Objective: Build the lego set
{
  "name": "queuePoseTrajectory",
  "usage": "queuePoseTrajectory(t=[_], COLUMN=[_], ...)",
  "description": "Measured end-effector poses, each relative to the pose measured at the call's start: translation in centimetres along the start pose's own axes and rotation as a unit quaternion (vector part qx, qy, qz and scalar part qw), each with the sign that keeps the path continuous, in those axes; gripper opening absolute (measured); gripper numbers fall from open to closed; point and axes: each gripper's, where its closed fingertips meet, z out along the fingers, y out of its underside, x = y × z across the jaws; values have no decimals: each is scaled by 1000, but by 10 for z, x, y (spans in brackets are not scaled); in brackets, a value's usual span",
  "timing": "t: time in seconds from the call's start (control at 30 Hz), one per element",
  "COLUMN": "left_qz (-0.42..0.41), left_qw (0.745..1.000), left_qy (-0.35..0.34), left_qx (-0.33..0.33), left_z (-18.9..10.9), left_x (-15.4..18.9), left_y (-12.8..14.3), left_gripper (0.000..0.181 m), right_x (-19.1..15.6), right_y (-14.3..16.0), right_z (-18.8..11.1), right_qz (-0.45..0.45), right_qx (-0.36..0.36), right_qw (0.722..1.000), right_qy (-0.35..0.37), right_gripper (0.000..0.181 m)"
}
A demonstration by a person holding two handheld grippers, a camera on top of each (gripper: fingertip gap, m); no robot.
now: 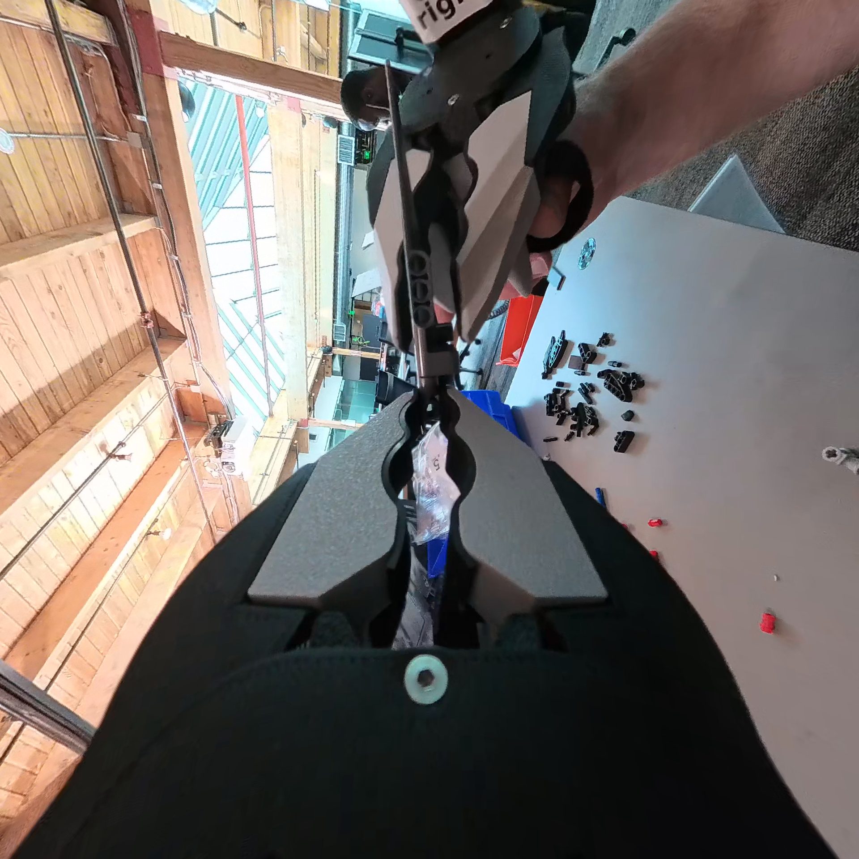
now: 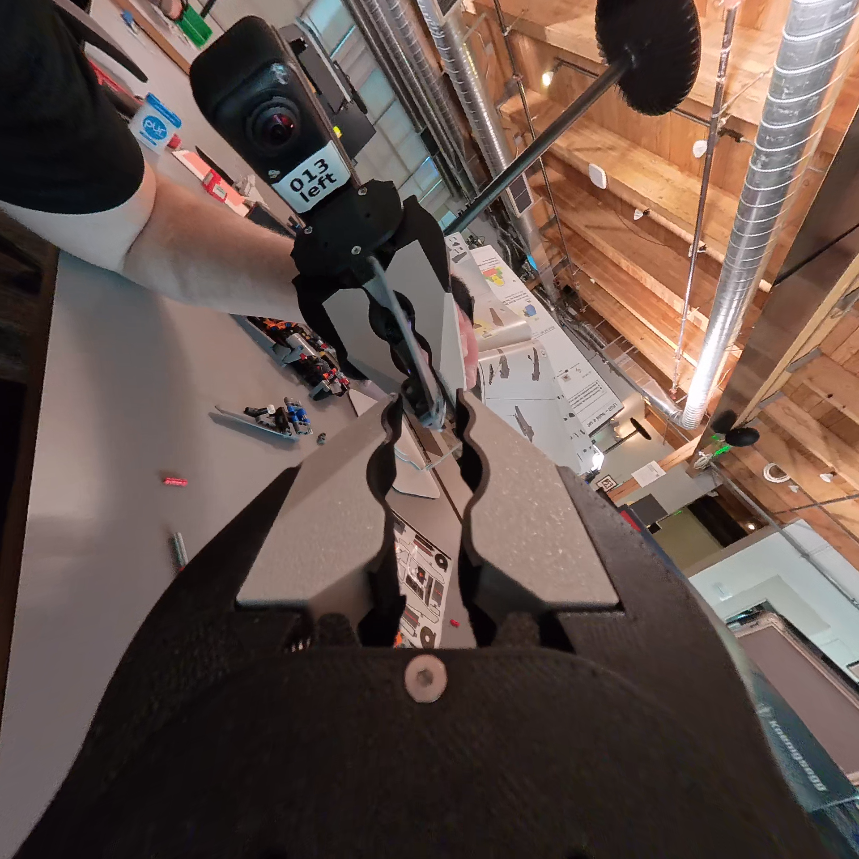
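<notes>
The left gripper (image 1: 430,399) has its tips drawn close together, pinching the near end of a long, thin, dark lego beam (image 1: 415,283) that runs straight away from it. At the far end the right gripper (image 1: 425,297) closes on the same beam from the opposite side, so the two tools face each other tip to tip, both lifted well above the table. In the right wrist view the right gripper (image 2: 425,411) shows its wavy inner edges standing a little apart farther back, and the left gripper (image 2: 420,372) clamps the grey beam (image 2: 418,367) just beyond them. A bare forearm (image 1: 697,93) reaches in behind the right tool. Below lies a grey table (image 1: 743,465) with a loose cluster of small black lego pieces (image 1: 590,386) and a few scattered red pieces (image 1: 768,623). On the other side sit a partly built lego model (image 2: 311,353), an open instruction booklet (image 2: 525,367) and a sticker sheet (image 2: 420,581). Wooden beams and silver ducts fill the background.
</notes>
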Motion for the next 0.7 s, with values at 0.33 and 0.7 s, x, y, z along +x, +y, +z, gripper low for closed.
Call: queuePoseTrajectory(t=[0.33,0.7], left_qz=[-2,-9], left_qw=[1000,999], left_qy=[5,30], left_qx=[-3,-10], left_z=[3,5], left_x=[3,12], left_y=[2,5], left_gripper=[3,4], right_x=[4,-9], right_y=[-2,-9], right_z=[-5,-3], right_qz=[-11,-48], right_qx=[0,-15], right_qw=[999,999], right_qy=[34,-8], right_gripper=[1,7])
